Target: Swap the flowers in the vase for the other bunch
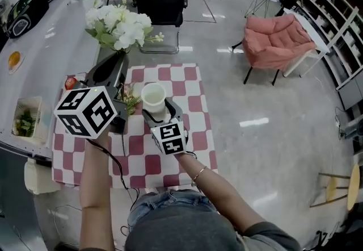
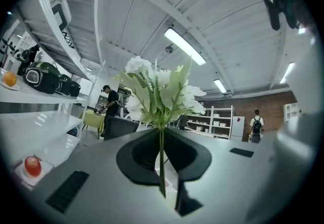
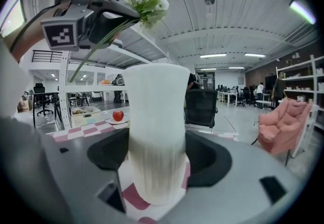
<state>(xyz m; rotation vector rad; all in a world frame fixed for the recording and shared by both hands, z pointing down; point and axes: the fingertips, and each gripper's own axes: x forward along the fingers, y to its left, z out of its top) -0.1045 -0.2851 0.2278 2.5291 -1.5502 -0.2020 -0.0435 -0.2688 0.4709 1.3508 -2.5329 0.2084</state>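
One tray (image 1: 35, 102) at the far left holds leafy greens. Near it, one red apple (image 1: 70, 82) sits on a small plate. Two grippers work over a red-and-white checked cloth (image 1: 187, 82). The left gripper (image 2: 162, 167), jaws pinched together on thin green stems, holds one white flower bunch (image 1: 120, 24) in the air, outside the vase. A second, smaller bunch (image 1: 131, 101) lies on the cloth. The right gripper (image 3: 157, 177) clamps the one white vase (image 1: 153, 96), upright on the cloth.

White flower bunch (image 2: 161, 91) at frame centre, thin green stems pinched between closed jaws of left gripper (image 2: 163, 177); red apple (image 2: 33, 165) lower left; ceiling lights above.
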